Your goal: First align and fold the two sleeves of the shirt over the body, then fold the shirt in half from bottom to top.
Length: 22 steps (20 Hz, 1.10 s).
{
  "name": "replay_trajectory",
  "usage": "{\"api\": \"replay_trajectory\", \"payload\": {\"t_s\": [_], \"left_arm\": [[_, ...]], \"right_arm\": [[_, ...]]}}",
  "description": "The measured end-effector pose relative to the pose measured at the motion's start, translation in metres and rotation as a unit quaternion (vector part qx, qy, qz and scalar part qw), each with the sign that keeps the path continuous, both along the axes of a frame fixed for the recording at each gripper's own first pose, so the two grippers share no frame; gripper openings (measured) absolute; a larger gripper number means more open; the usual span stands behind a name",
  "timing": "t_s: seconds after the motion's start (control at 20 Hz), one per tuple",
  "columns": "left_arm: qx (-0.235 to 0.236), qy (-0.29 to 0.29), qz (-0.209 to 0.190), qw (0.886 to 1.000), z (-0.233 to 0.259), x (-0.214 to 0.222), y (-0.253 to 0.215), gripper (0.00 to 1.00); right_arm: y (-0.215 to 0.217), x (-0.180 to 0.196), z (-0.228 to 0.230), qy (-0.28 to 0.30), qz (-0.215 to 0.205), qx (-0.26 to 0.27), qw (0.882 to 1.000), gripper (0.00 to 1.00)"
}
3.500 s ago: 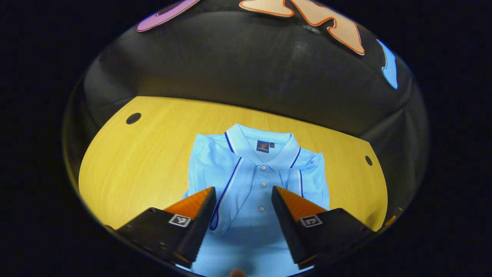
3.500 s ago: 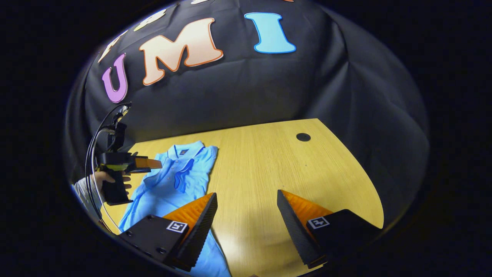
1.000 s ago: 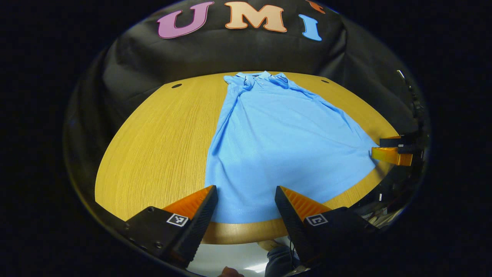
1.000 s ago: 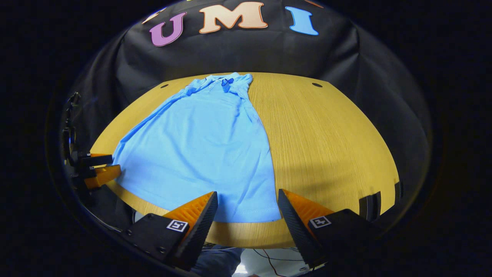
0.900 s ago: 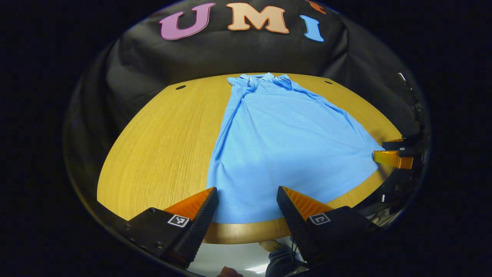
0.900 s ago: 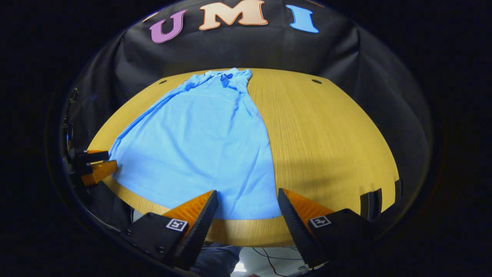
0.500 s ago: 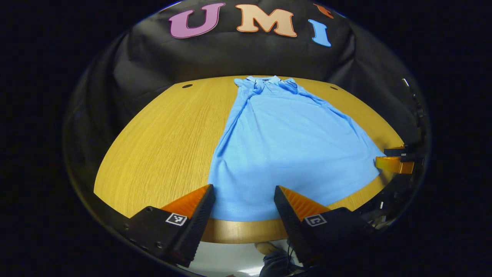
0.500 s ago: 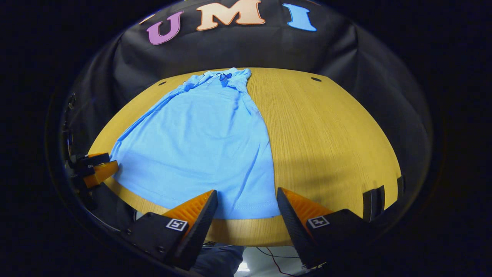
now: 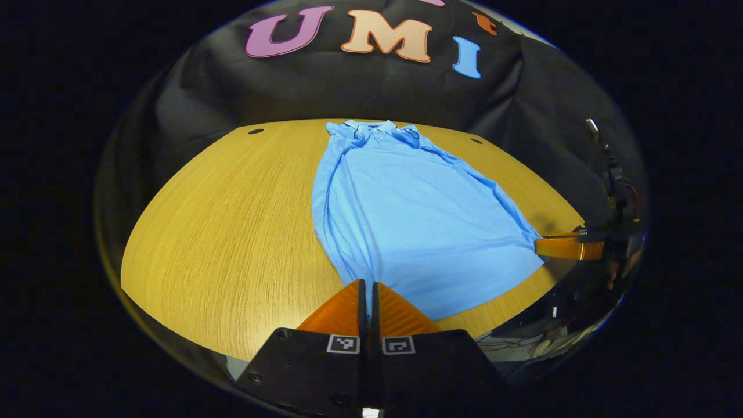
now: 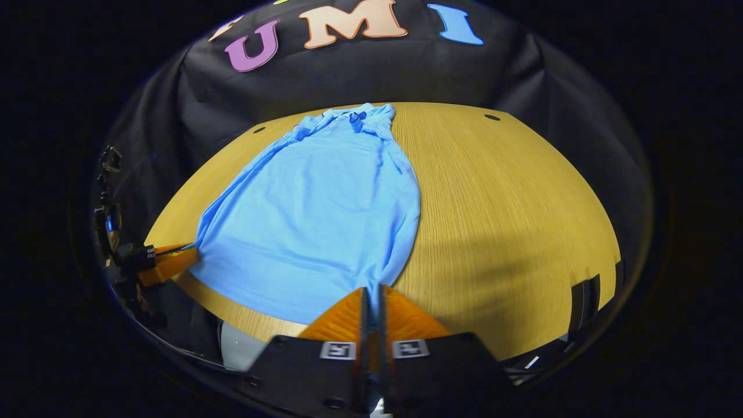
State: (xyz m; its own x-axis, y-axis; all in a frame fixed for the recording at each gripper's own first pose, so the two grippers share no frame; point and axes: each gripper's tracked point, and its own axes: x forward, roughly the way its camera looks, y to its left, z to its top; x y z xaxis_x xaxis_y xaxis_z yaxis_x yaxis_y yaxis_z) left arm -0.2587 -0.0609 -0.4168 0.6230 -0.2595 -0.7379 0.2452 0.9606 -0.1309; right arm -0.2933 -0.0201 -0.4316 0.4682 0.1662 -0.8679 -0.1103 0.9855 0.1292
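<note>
A light blue polo shirt (image 9: 406,215) (image 10: 325,209) lies flat on the wooden table (image 9: 232,220), collar at the far edge, both sleeves folded in over the body. My left gripper (image 9: 367,285) is shut on the shirt's near left hem corner. My right gripper (image 10: 371,290) is shut on the near right hem corner. In the left gripper view the right gripper (image 9: 566,247) shows at the right, pinching its corner. In the right gripper view the left gripper (image 10: 168,258) shows at the left, pinching the other corner.
Bare wood lies on both sides of the shirt. Small dark holes sit near the table's far corners (image 9: 255,131) (image 10: 492,117). The table's near edge runs just under both grippers. Black cloth walls the booth behind.
Both grippers have gone from open at the hem to shut on its two corners. The hem corners are drawn in and slightly raised.
</note>
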Motion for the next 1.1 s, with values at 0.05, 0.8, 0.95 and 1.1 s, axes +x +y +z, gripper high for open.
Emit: {"api": "replay_trajectory", "payload": {"t_s": [0.05,0.8,0.95,1.1], "left_arm": [[0.002,0.005,0.005,1.0,0.0,0.0,0.0,0.0],[-0.016,0.009,0.026,1.0,0.063,0.067,0.008,0.0],[-0.026,-0.006,0.043,0.999,0.079,0.095,0.009,0.0],[-0.027,-0.025,0.056,0.998,0.094,0.124,0.01,0.0]], "right_arm": [[0.001,0.001,-0.002,-0.002,-0.006,0.0,1.0,0.05],[0.013,0.088,0.072,-0.084,-0.015,0.017,0.996,0.02],[0.019,0.116,0.084,-0.099,-0.02,0.032,0.994,0.03],[0.024,0.141,0.09,-0.11,-0.016,0.041,0.993,0.03]]}}
